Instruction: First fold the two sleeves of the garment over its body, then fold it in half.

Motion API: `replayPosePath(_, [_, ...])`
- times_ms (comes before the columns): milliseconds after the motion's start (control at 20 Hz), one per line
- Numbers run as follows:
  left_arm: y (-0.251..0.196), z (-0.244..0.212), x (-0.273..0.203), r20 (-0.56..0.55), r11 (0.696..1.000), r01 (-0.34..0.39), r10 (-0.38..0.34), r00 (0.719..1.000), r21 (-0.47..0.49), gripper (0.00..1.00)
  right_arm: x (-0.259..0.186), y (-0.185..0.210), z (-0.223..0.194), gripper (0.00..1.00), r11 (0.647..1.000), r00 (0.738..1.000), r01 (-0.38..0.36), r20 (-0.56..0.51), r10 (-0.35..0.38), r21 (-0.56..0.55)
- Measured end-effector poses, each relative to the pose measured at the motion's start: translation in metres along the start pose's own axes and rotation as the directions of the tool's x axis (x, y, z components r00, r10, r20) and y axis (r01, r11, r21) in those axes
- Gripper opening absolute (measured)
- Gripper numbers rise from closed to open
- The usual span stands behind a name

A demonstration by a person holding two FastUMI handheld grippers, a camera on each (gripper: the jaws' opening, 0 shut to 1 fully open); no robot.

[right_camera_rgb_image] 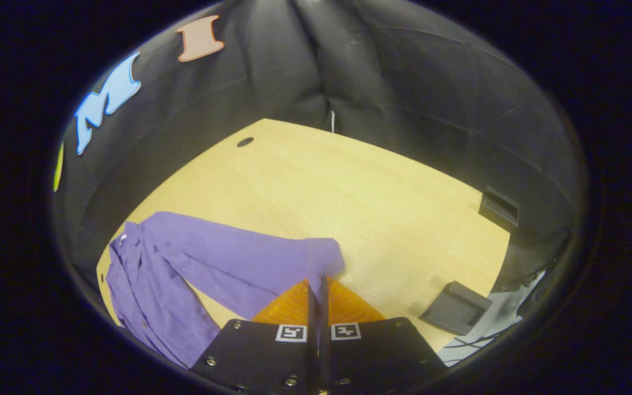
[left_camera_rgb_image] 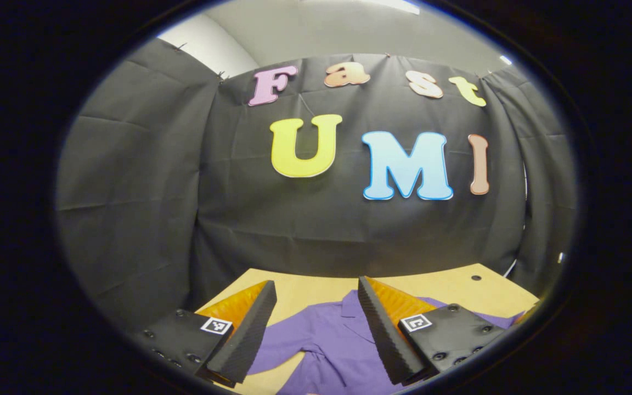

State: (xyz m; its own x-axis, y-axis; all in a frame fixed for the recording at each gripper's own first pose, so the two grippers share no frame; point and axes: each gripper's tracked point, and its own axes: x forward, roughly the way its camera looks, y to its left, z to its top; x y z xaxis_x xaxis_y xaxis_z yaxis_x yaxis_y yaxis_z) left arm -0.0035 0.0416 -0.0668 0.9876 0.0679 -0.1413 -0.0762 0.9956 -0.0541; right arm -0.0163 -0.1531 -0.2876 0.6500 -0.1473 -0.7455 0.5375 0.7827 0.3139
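Right gripper (right_camera_rgb_image: 317, 285) clenched, seemingly pinching sleeve (right_camera_rgb_image: 250, 258) cuff just ahead of fingertips, ready for folding over purple garment (right_camera_rgb_image: 146, 285) lying leftward. Left gripper (left_camera_rgb_image: 316, 312) released, hovering above collar.

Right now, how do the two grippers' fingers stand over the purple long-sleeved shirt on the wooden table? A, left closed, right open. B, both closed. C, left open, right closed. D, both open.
C: the left gripper has fingers spread wide above the purple shirt, while the right gripper has its fingers pressed together at the sleeve cuff.
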Motion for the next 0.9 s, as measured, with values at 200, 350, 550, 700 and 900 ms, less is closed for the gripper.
replayPosePath(200, [0.006, 0.0, 0.007, 0.008, 1.0, 0.001, -0.001, 1.0, -0.002, 0.96, -0.015, 0.074, 0.042, 0.01, 0.99, 0.987, -0.133, 0.084, 0.136, -0.039])
replayPosePath(350, [0.011, -0.001, 0.011, 0.013, 1.0, -0.001, 0.001, 1.0, -0.007, 0.96, -0.028, 0.133, 0.068, 0.01, 0.969, 0.963, -0.229, 0.125, 0.24, -0.093])
replayPosePath(550, [0.022, -0.006, 0.014, 0.008, 1.0, -0.012, 0.012, 1.0, -0.02, 0.96, -0.05, 0.2, 0.094, 0.02, 0.927, 0.923, -0.292, 0.185, 0.338, -0.235])
replayPosePath(700, [0.029, -0.011, 0.013, 0.003, 0.999, -0.009, 0.01, 1.0, -0.042, 0.96, -0.063, 0.248, 0.105, 0.01, 0.888, 0.889, -0.328, 0.212, 0.406, -0.323])
replayPosePath(900, [0.041, -0.021, 0.01, 0.0, 0.998, -0.01, 0.01, 1.0, -0.064, 0.95, -0.082, 0.31, 0.105, 0.01, 0.823, 0.838, -0.379, 0.22, 0.499, -0.423])
